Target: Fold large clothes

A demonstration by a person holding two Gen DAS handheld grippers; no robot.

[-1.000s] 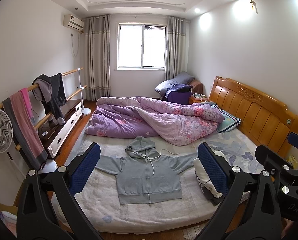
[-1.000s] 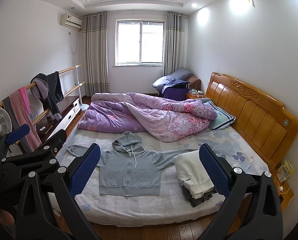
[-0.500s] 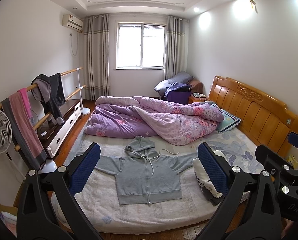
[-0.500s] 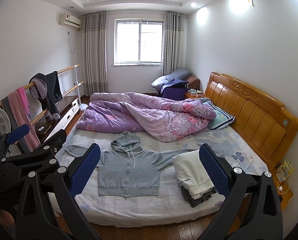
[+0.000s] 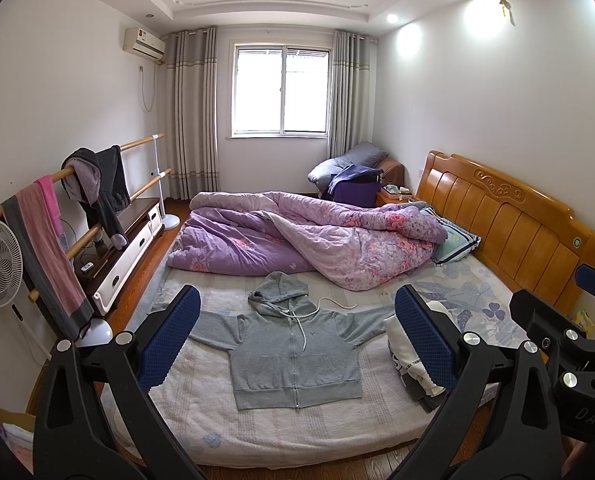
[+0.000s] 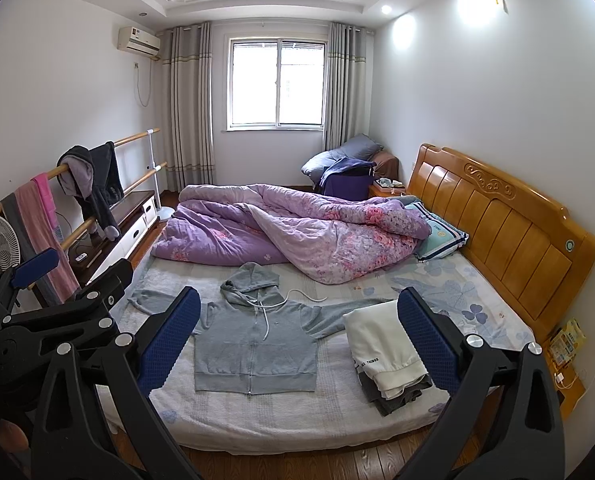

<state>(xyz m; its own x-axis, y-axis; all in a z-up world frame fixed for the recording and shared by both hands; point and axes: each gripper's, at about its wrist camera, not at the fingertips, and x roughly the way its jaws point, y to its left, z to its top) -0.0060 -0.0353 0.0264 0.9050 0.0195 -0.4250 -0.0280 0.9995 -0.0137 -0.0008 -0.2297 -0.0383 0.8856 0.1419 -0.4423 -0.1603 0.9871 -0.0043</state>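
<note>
Left of the jaws, towels (image 5: 45, 248) hung over a wooden rail. The left gripper (image 5: 297, 344) was held above the near edge of the bed (image 5: 281, 432), its jaws wide apart and empty. Framed between them, well beyond the pads, a grey hoodie (image 5: 293, 352) lay flat, zipped, sleeves spread. The right gripper (image 6: 297, 344) likewise gaped, holding nothing. Behind its right pad sat a folded clothes stack (image 6: 381, 352), touching the hoodie's sleeve.
</note>
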